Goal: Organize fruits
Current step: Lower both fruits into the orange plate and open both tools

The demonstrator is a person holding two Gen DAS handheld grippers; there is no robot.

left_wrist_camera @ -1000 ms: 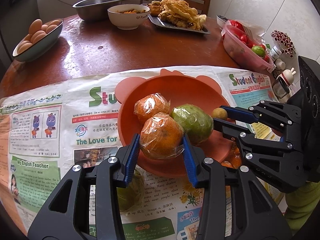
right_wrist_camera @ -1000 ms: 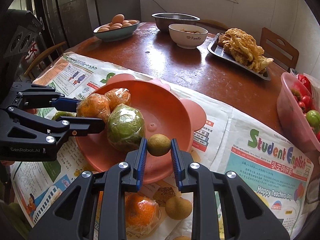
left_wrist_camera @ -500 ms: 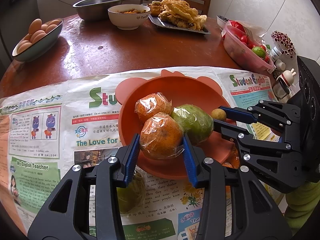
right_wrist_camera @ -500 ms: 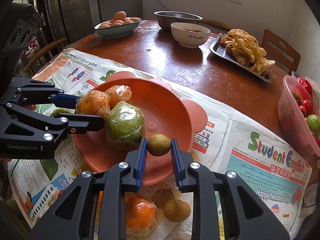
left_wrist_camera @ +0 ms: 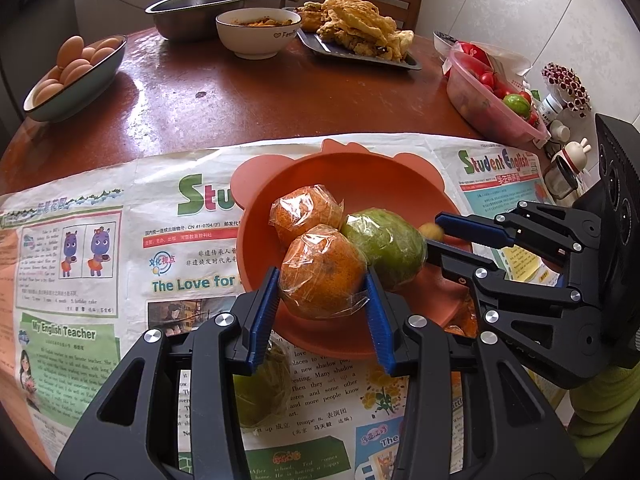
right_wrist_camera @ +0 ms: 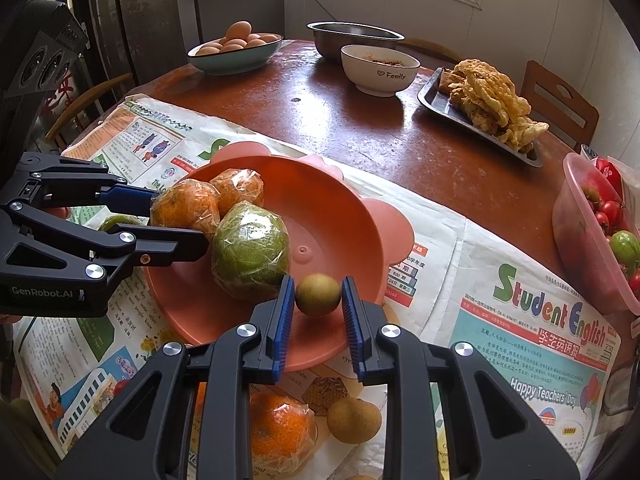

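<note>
left tongs (left_wrist_camera: 323, 292) pinching wrapped orange (left_wrist_camera: 322, 272), right tongs (right_wrist_camera: 318, 304) pinching small fruit (right_wrist_camera: 318, 294)

Small brown fruit (left_wrist_camera: 432, 231) mostly hidden behind right claw (left_wrist_camera: 434, 234); newspaper (left_wrist_camera: 100, 280) print unreadable.

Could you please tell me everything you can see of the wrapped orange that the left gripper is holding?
The wrapped orange is round, deep orange with faint dark specks, sealed in crinkly clear film. The left gripper is shut on it, one blue pad against each side, over the near edge of the orange bowl. It sits against a second wrapped orange and a wrapped green fruit.
</note>
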